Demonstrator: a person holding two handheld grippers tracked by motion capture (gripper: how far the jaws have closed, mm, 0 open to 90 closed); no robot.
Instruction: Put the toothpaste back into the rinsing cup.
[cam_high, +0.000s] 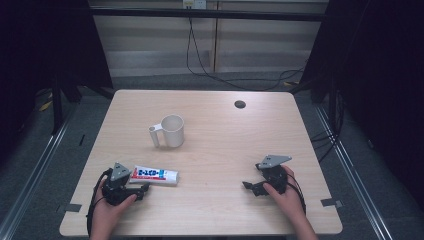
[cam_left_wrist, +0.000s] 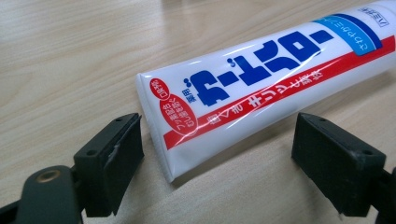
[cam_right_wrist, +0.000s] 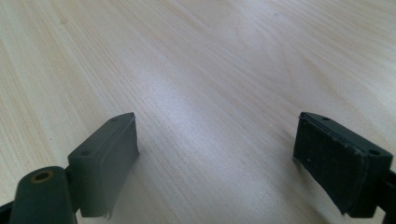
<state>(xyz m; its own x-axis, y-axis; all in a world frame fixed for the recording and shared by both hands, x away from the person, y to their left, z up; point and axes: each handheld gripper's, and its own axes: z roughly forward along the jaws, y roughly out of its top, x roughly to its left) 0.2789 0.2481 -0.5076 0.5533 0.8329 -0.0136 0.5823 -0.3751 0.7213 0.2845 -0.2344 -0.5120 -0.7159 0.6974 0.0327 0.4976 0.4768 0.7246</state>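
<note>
We judge this the approach to a pickup: our left tongs (cam_left_wrist: 219, 154) sit released, jaws spread either side of the crimped end of the toothpaste tube (cam_left_wrist: 261, 79), which lies flat near the bench's (cam_high: 225, 150) near-left corner. Next we'd ease forward and clench. Our right tongs (cam_right_wrist: 215, 163) rest released over bare wood near the near-right corner. The white mug (cam_high: 171, 131) stands toward mid-bench.

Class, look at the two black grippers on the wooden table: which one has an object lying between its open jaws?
The left gripper: the flat crimped end of the white, blue-and-red printed tube lies between its jaws. The right gripper has bare wood between its jaws.
</note>
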